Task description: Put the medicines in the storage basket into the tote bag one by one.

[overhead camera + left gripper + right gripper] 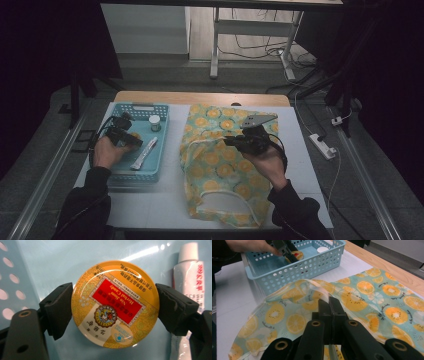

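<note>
We had the left gripper (pixel 113 306) clamped on the tin (pixel 115 303) in the basket (pixel 152 172). The right gripper (pixel 329 302), clenched on the bag's (pixel 220 165) rim, held its mouth up. Next we judged: lift the tin and carry it over into the bag.

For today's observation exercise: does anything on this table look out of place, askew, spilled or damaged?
Nothing is spilled or broken. The fruit-print bag lies rumpled, its rim lifted where the right gripper pinches it. In the blue basket the tube lies slanted, and the candy tin sits between the left gripper pads, label upside down in the left gripper view.
</note>
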